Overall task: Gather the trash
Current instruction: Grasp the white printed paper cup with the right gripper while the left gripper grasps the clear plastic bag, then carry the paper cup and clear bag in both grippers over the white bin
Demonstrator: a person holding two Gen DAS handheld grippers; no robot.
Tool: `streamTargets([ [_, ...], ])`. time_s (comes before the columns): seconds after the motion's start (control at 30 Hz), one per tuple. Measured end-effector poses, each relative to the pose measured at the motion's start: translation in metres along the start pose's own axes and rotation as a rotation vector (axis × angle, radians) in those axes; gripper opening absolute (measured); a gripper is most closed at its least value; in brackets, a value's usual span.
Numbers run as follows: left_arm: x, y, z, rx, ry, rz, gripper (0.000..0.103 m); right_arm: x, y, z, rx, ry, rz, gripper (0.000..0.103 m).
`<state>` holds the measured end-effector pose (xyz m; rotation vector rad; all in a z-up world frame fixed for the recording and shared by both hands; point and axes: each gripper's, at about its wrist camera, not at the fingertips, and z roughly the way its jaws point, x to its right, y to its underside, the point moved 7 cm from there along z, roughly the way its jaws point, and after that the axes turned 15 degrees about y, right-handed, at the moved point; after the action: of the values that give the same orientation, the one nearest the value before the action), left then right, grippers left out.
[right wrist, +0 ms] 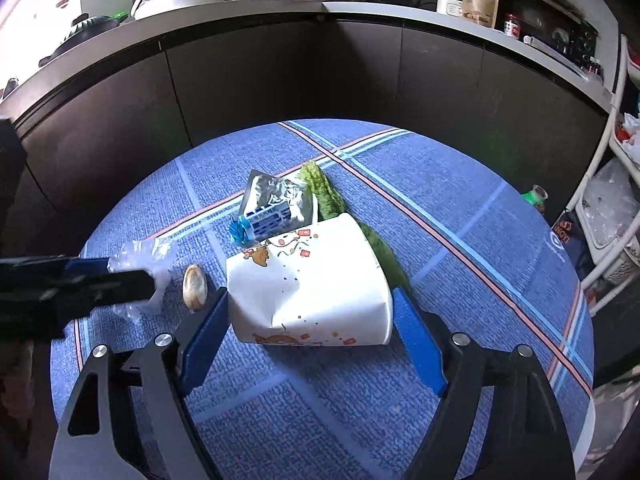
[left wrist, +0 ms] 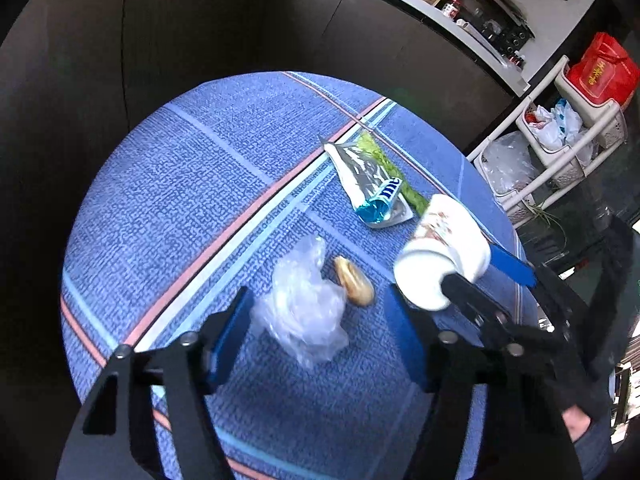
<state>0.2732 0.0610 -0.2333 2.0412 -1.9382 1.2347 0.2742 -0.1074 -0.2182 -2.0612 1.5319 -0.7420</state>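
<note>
A round table with a blue plaid cloth [left wrist: 192, 184] holds the trash. My left gripper [left wrist: 320, 316] is open around a crumpled clear plastic bag [left wrist: 300, 312], with a small brown shell-like scrap [left wrist: 354, 282] just beyond it. My right gripper [right wrist: 310, 304] is shut on a white printed paper cup [right wrist: 308, 284], tilted on its side; the cup also shows in the left wrist view [left wrist: 440, 256]. Behind the cup lie a silver and blue snack wrapper [right wrist: 276, 204] and a green lettuce leaf [right wrist: 328, 196].
Dark cabinet fronts [right wrist: 280, 80] under a cluttered counter [right wrist: 360, 8] stand behind the table. A white wire rack with bags [left wrist: 552, 140] stands at the right. A green-capped bottle [right wrist: 534, 196] sits past the table's right edge.
</note>
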Motion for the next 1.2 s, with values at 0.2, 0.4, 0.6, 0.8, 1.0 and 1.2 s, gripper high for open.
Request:
streamTargets([
  [0.2, -0.006, 0.002, 0.011, -0.024, 0.001, -0.02, 0.033, 0.003, 0.013, -0.024, 0.029, 0.015, 0.004, 0.076],
  [0.4, 0.002, 0.008, 0.005, -0.018, -0.001, -0.021, 0.014, 0.013, 0.031, -0.051, 0.041, 0.036, 0.031, 0.076],
  [0.6, 0.021, 0.019, -0.021, 0.007, 0.004, 0.012, 0.012, 0.027, 0.047, -0.079, 0.059, 0.052, 0.073, 0.076],
  [0.8, 0.062, 0.034, -0.045, 0.019, 0.032, 0.074, 0.012, 0.046, 0.059, -0.107, 0.085, 0.07, 0.118, 0.076],
  [1.0, 0.114, 0.044, -0.052, 0.006, 0.088, 0.145, 0.012, 0.072, 0.07, -0.137, 0.122, 0.096, 0.172, 0.076],
  [1.2, 0.167, 0.054, -0.046, -0.022, 0.143, 0.23, 0.012, 0.106, 0.082, -0.16, 0.152, 0.132, 0.238, 0.076],
])
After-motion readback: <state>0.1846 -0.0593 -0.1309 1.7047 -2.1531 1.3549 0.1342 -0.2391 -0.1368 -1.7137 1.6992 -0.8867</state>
